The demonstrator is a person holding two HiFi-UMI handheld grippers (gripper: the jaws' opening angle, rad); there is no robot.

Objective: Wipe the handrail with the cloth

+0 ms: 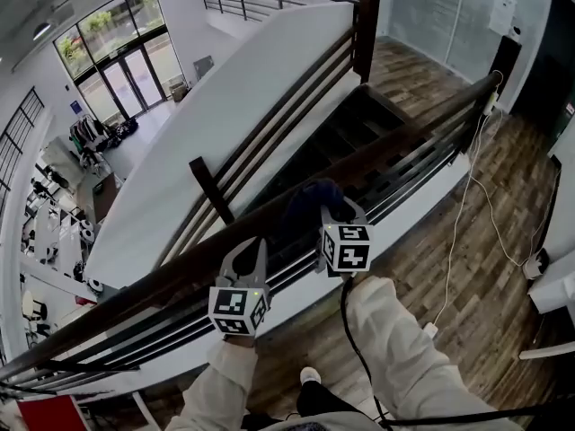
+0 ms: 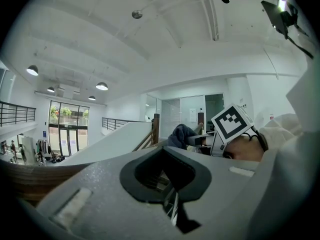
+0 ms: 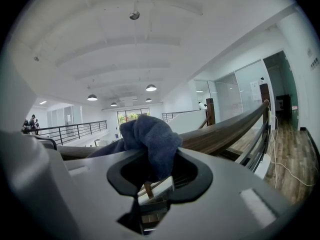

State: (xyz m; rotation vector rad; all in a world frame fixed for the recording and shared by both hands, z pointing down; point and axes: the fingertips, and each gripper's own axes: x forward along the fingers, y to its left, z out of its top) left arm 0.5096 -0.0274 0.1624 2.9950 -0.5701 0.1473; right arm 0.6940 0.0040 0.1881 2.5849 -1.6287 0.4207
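My right hand-held gripper (image 1: 334, 212) is pinching the dark blue cloth (image 1: 310, 197). The cloth sits bunched on top of the dark wooden handrail (image 1: 422, 122), near the middle of the head view. The rail slants from the lower left of the frame to the upper right. My left hand-held gripper (image 1: 252, 251) waits just beside the rail, lower left of the cloth, jaws pressed together on nothing.

To wipe well, I'd keep the pinch firm, since only a fold looks caught and most of the wad stands above the jaws. I'd press that wad onto the rail's top face so fabric rubs the wood, not jaw tips, then follow the slope in one long, even stroke. If I head lower left, the left gripper must clear the path first. The stairwell (image 1: 359, 124) lies beyond the rail, so I judge a slipped cloth would drop out of reach.
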